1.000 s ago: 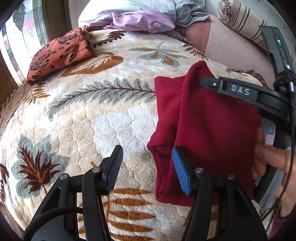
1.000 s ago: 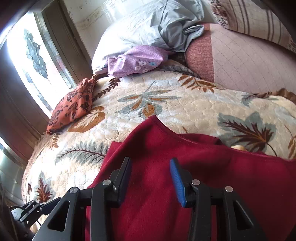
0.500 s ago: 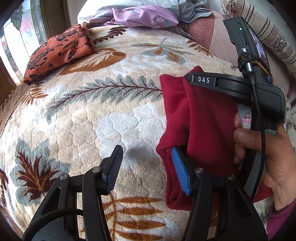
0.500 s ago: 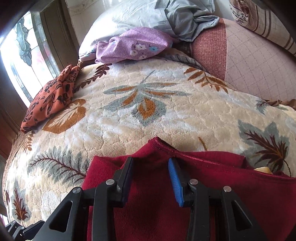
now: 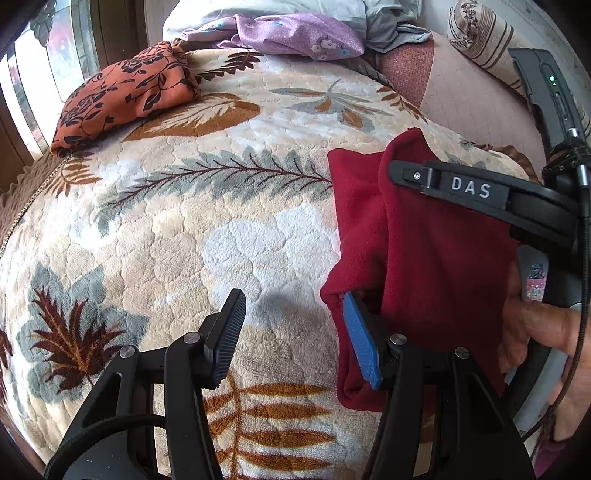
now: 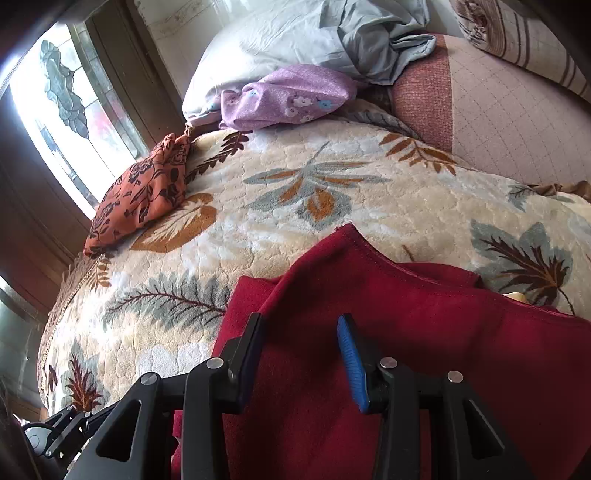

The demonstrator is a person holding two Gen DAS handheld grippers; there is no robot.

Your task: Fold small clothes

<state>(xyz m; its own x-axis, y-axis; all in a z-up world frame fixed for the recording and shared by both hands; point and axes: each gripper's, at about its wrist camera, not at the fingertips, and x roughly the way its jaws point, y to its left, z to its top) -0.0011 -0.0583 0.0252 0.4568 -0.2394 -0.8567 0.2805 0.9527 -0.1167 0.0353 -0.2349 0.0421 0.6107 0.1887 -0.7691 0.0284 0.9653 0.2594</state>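
Observation:
A dark red garment [image 5: 424, 258] lies partly folded on the leaf-patterned blanket [image 5: 221, 229]. My left gripper [image 5: 295, 336] is open at the garment's left edge; its blue finger [image 5: 360, 341] touches the fold, its black finger [image 5: 227, 336] is over the blanket. My right gripper [image 6: 301, 354] is open and empty, low over the red garment [image 6: 424, 350]. In the left wrist view the right gripper's body [image 5: 480, 192] lies across the garment, held by a hand [image 5: 543, 332].
A folded orange floral cloth [image 5: 122, 92] lies at the blanket's far left by the window. A purple floral cloth [image 5: 288, 33] and grey bedding [image 6: 314, 40] sit at the back. A pink quilted cushion [image 6: 498, 122] and striped pillow [image 5: 484, 44] are back right.
The right gripper pushed forward to the garment's far edge, then drew back over it. The left gripper stayed open at the left fold, shifting slightly.

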